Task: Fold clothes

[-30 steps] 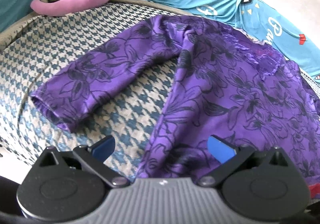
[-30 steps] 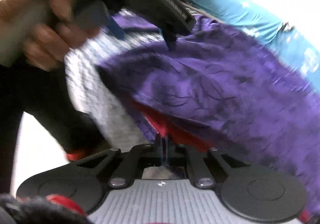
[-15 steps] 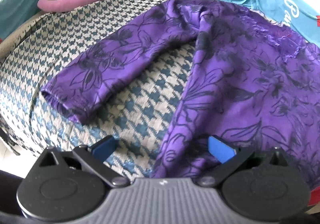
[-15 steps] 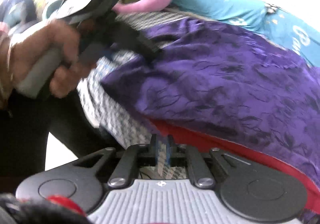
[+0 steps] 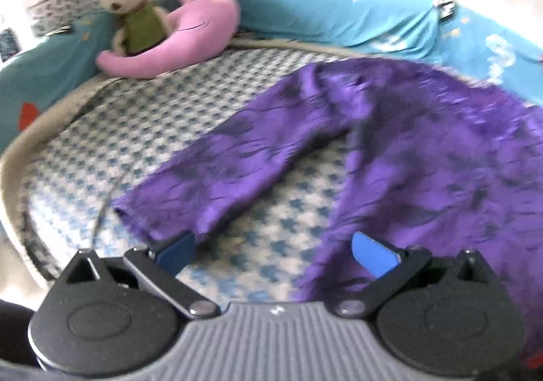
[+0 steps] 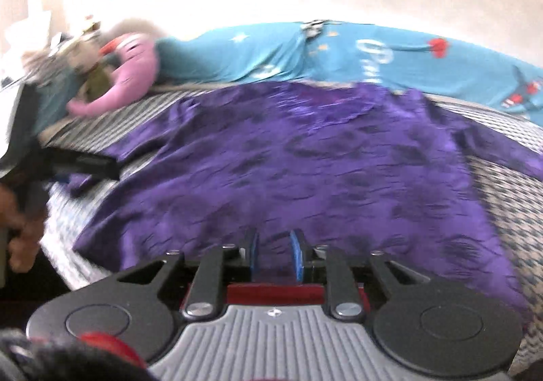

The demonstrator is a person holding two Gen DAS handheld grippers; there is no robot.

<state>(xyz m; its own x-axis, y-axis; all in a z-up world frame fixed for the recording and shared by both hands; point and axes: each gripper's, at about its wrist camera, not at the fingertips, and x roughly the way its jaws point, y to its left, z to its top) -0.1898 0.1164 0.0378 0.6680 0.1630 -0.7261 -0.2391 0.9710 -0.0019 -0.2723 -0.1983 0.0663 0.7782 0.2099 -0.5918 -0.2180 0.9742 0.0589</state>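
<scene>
On the bed, purple top (image 5: pixel 424 160) spread, sleeve cuff (image 5: pixel 152 221) beside left jaws

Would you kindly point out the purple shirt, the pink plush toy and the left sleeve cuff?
purple shirt (image 6: pixel 305 170), right wrist view, middle of body.
pink plush toy (image 5: pixel 200 24), left wrist view, on its face.
sleeve cuff (image 5: pixel 149 221), left wrist view, its hem.

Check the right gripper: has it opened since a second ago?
Yes. The right gripper, earlier shut at the hem, now shows a gap between its blue pads over the purple top.
</scene>
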